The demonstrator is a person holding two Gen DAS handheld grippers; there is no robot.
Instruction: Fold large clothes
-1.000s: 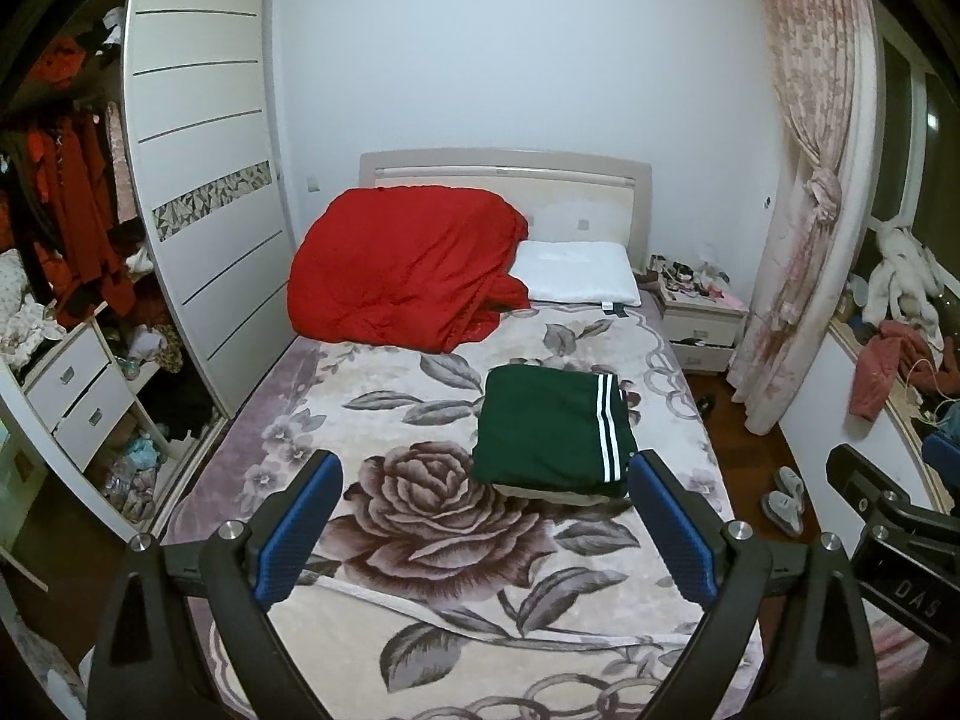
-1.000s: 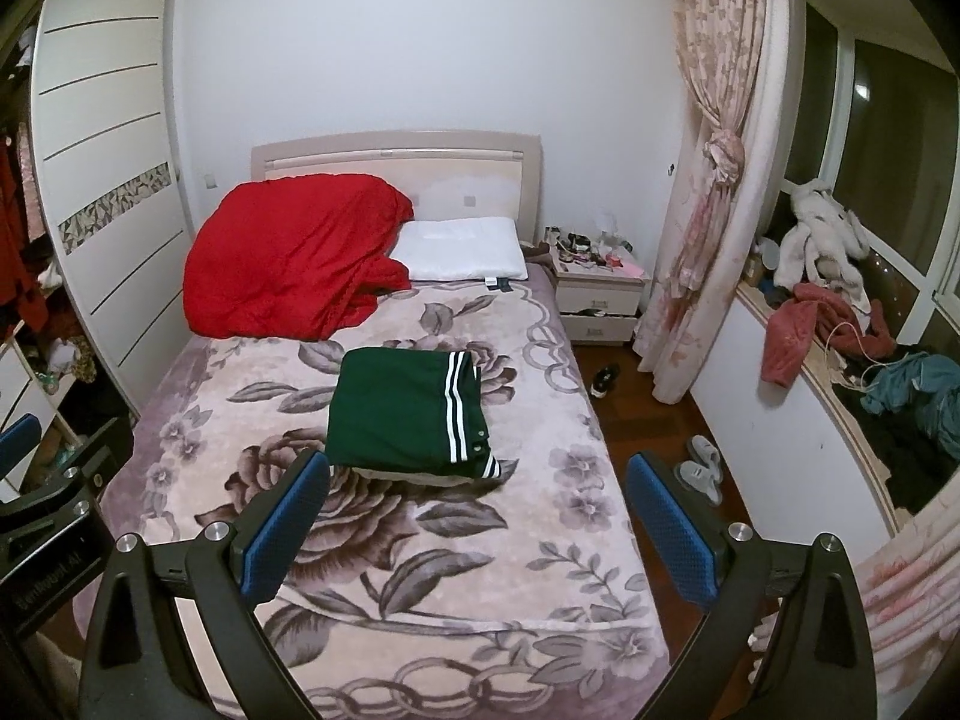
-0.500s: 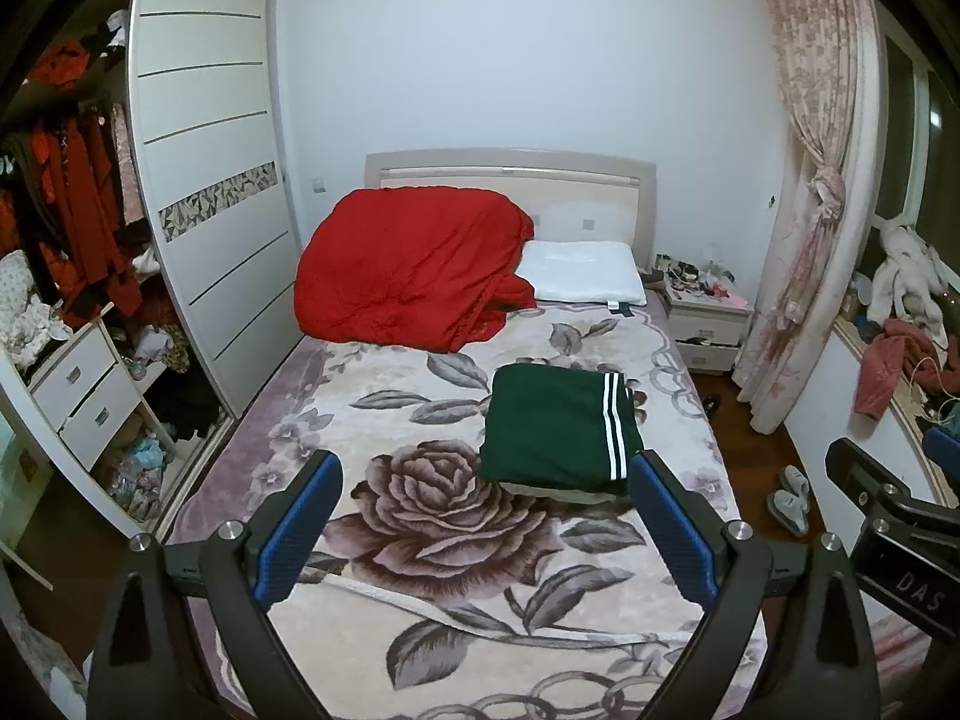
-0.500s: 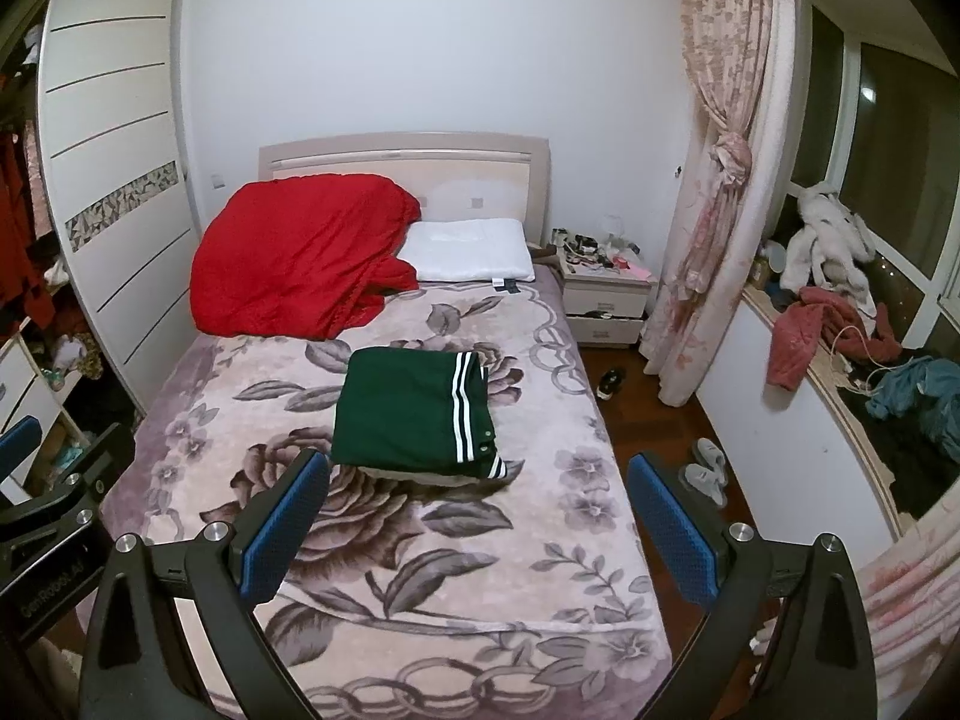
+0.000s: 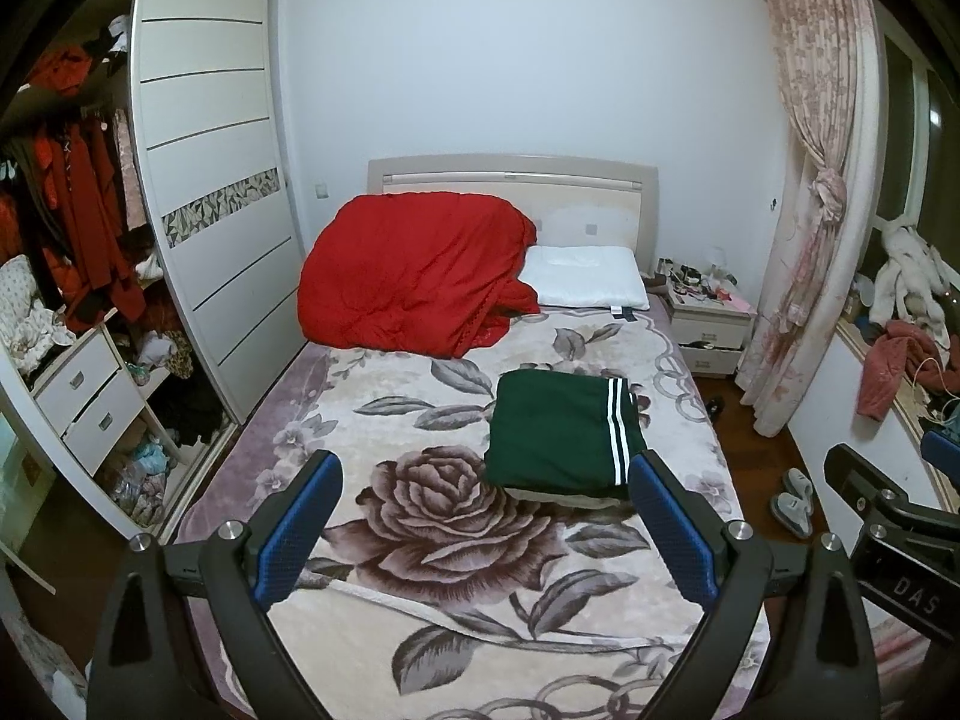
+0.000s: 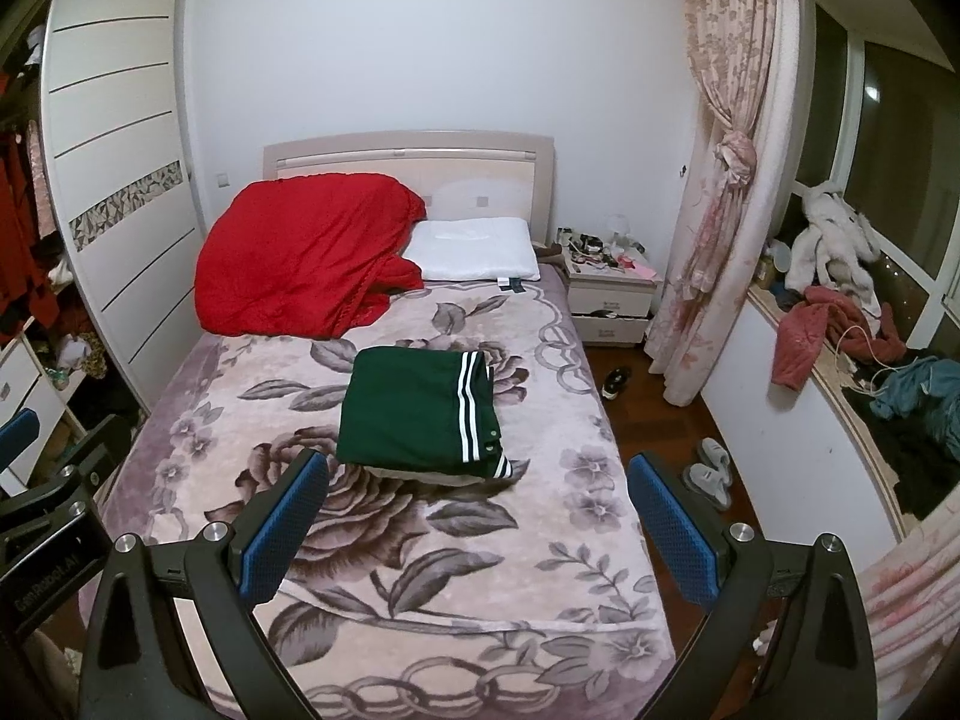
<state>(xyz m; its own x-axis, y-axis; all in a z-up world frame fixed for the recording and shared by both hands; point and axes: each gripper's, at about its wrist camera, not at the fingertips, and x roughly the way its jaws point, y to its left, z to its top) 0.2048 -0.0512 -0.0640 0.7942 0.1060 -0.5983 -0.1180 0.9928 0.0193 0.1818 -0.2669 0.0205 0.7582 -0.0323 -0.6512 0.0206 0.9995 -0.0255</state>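
A dark green garment with white stripes [image 5: 555,429] lies folded in a neat rectangle on the bed's floral blanket [image 5: 420,516]; it also shows in the right wrist view [image 6: 414,411]. My left gripper [image 5: 486,525] is open and empty, held above the foot of the bed, well short of the garment. My right gripper [image 6: 477,516] is open and empty too, to the right of the left one, also back from the garment. Part of the right gripper [image 5: 888,522] shows at the right edge of the left wrist view.
A red quilt [image 5: 414,273] and a white pillow [image 5: 588,285] lie at the head of the bed. A white wardrobe [image 5: 210,192] stands left. A nightstand [image 6: 609,300], a pink curtain [image 6: 726,180] and slippers [image 6: 708,471] are right. Clothes are piled on the window ledge [image 6: 840,324].
Both grippers have drawn back and up a little from the bed; the folded garment has not moved. Both stay open.
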